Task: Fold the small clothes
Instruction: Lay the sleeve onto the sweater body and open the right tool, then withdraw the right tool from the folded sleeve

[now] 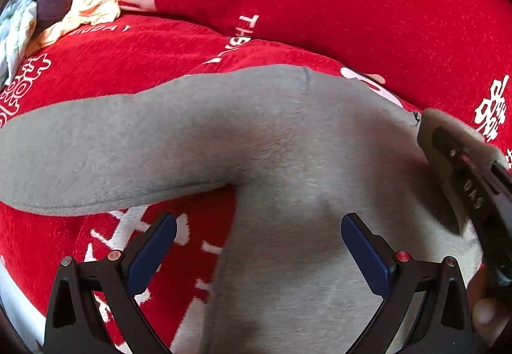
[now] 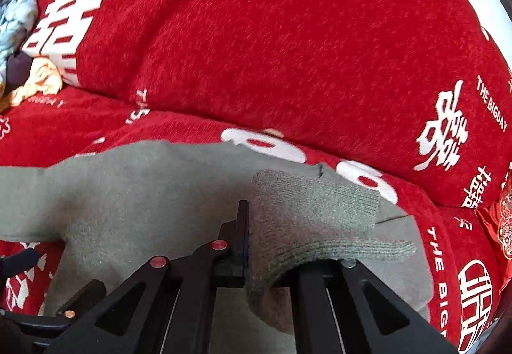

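The grey garment (image 1: 272,136) lies mostly spread on the red cover (image 1: 352,2), one sleeve out to the left, so folding looks barely begun. The left gripper (image 1: 259,245) hovers wide over it; the right gripper (image 2: 248,245) pinches what seems its ribbed hem.

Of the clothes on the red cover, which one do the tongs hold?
The grey garment in front: the right tongs are shut on its ribbed cuff. The crumpled pale clothes lie untouched at far left.

home, prob. living rm | red sofa cover (image 2: 288,50) w/ wedding print; clothes pile (image 1: 48,11) at end
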`<action>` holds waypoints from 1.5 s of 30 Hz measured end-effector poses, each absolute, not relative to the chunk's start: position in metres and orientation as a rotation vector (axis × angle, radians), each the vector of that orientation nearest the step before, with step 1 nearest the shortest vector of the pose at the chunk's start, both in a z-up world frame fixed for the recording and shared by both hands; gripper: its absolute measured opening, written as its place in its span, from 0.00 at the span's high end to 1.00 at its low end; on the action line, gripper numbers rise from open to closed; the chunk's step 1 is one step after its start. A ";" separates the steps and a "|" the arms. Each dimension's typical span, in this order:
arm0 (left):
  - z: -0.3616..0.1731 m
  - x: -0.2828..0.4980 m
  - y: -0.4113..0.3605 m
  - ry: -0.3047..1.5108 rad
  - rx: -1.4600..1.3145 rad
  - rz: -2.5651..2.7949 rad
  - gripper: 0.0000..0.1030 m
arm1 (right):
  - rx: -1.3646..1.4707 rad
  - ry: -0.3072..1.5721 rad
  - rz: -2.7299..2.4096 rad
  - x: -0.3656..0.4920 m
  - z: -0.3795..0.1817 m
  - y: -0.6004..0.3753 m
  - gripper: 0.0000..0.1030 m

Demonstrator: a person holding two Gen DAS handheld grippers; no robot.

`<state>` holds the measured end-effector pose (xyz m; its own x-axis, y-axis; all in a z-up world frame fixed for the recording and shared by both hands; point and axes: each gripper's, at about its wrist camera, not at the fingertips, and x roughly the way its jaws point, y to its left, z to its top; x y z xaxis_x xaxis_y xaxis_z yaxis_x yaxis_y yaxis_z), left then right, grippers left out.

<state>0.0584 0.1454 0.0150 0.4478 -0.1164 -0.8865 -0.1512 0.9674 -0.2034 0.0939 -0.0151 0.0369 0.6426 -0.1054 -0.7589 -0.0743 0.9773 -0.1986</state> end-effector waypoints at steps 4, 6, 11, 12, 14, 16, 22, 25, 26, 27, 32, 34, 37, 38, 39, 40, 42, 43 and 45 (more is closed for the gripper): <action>0.012 0.056 0.151 1.113 -0.281 0.027 0.00 | -0.228 0.917 -0.013 0.096 0.021 -0.009 0.96; 0.012 0.053 0.155 1.112 -0.291 0.028 0.00 | -0.248 0.945 0.005 0.097 0.012 -0.003 0.95; 0.013 0.039 0.168 1.100 -0.327 0.038 0.00 | -0.329 0.996 0.030 0.093 -0.007 0.013 0.91; 0.014 0.037 0.170 1.097 -0.328 0.042 0.00 | -0.338 1.001 0.032 0.091 -0.010 0.016 0.84; 0.015 0.031 0.175 1.089 -0.323 0.055 0.00 | -0.345 1.015 0.049 0.089 -0.013 0.022 0.65; 0.016 0.025 0.181 1.082 -0.326 0.066 0.00 | -0.370 1.000 0.072 0.085 -0.011 0.032 0.52; 0.024 0.014 0.191 1.060 -0.338 0.095 0.00 | -0.314 0.977 0.177 0.077 0.010 0.043 0.46; 0.027 0.013 0.187 1.060 -0.336 0.089 0.00 | -0.256 0.968 0.229 0.073 0.024 0.034 0.45; 0.030 0.014 0.182 1.056 -0.324 0.085 0.00 | -0.224 0.961 0.241 0.072 0.030 0.027 0.45; 0.032 0.013 0.178 1.050 -0.315 0.080 0.00 | -0.186 0.958 0.254 0.071 0.034 0.020 0.42; 0.042 0.017 0.152 1.039 -0.279 0.048 0.00 | 0.059 0.943 0.333 0.069 0.050 -0.039 0.36; 0.046 0.019 0.142 1.038 -0.268 0.029 0.00 | 0.078 0.926 0.326 0.069 0.052 -0.056 0.35; 0.052 0.029 0.113 1.033 -0.217 -0.009 0.00 | 0.081 0.913 0.263 0.067 0.047 -0.086 0.34; 0.053 0.034 0.102 1.036 -0.196 -0.018 0.00 | 0.067 0.925 0.215 0.069 0.042 -0.096 0.34; 0.053 0.038 0.093 1.037 -0.184 -0.031 0.00 | 0.037 0.950 0.138 0.072 0.032 -0.109 0.34; 0.054 0.041 0.084 1.037 -0.176 -0.052 0.00 | 0.022 0.965 0.098 0.072 0.026 -0.119 0.34; 0.056 0.051 0.056 1.036 -0.144 -0.125 0.00 | 0.006 0.987 0.023 0.073 0.013 -0.139 0.34; 0.055 0.058 0.041 1.036 -0.122 -0.169 0.00 | 0.008 0.998 -0.013 0.073 0.007 -0.151 0.34; 0.050 0.067 0.018 1.038 -0.067 -0.188 0.00 | 0.037 1.017 -0.050 0.075 -0.004 -0.170 0.34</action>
